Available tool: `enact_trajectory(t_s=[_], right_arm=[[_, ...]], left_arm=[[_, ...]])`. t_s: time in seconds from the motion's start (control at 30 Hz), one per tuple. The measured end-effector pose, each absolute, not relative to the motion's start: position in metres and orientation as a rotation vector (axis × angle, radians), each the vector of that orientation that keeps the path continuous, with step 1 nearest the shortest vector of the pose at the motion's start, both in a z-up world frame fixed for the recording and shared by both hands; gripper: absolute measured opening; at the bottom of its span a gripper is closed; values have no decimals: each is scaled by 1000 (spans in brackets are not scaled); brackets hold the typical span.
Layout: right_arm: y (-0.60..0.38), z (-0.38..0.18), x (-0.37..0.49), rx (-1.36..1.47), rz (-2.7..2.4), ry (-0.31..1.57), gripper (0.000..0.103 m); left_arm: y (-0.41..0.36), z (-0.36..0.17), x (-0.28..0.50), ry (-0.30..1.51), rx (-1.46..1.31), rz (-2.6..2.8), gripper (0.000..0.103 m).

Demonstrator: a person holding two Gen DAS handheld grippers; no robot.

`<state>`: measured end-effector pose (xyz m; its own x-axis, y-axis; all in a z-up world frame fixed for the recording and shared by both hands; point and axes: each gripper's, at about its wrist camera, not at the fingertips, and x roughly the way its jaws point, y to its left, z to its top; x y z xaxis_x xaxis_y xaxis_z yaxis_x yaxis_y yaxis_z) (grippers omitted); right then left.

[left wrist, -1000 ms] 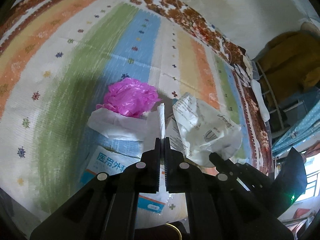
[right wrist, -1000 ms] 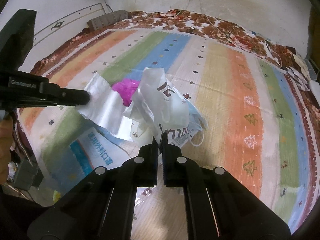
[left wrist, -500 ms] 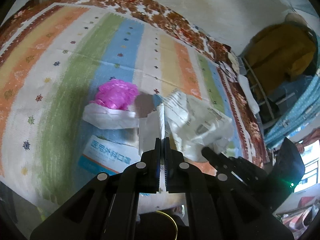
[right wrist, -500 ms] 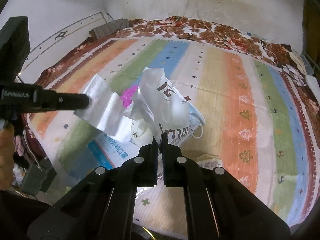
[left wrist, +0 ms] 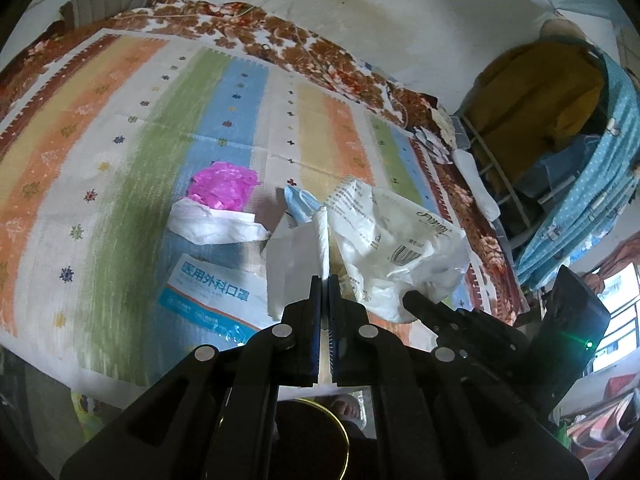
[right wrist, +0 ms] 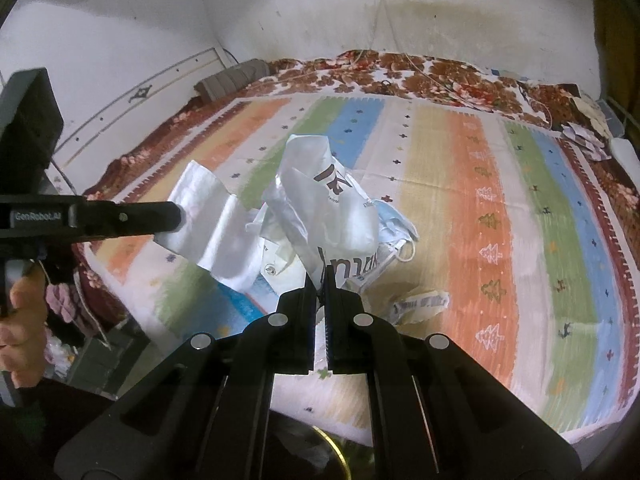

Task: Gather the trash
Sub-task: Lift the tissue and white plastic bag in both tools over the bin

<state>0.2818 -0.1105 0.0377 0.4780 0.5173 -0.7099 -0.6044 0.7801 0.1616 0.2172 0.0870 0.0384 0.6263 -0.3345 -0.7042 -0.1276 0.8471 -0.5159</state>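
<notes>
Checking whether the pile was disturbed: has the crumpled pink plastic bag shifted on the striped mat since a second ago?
No. The crumpled pink plastic bag sits on the same blue stripe of the striped mat, against the white paper; only the camera view changed.

Left tongs (left wrist: 325, 280) and right tongs (right wrist: 320, 276) both clamped shut, held level, side by side.

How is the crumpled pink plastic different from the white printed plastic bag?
The crumpled pink plastic is a plain ball lying on the striped mat; the white printed plastic bag is larger, carries dark lettering and is pinched by the right gripper. Both are crumpled film.
</notes>
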Motion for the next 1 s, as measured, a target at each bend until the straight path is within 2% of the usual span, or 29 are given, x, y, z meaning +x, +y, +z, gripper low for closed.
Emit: enact_trajectory(t_s=[0.43, 1.0], right_arm=[[-132, 48, 238, -87, 689, 812, 3], [-159, 26, 176, -79, 685, 871, 3]], left_arm=[[74, 42, 169, 867, -551, -157, 2], [49, 31, 109, 873, -505, -205, 2]])
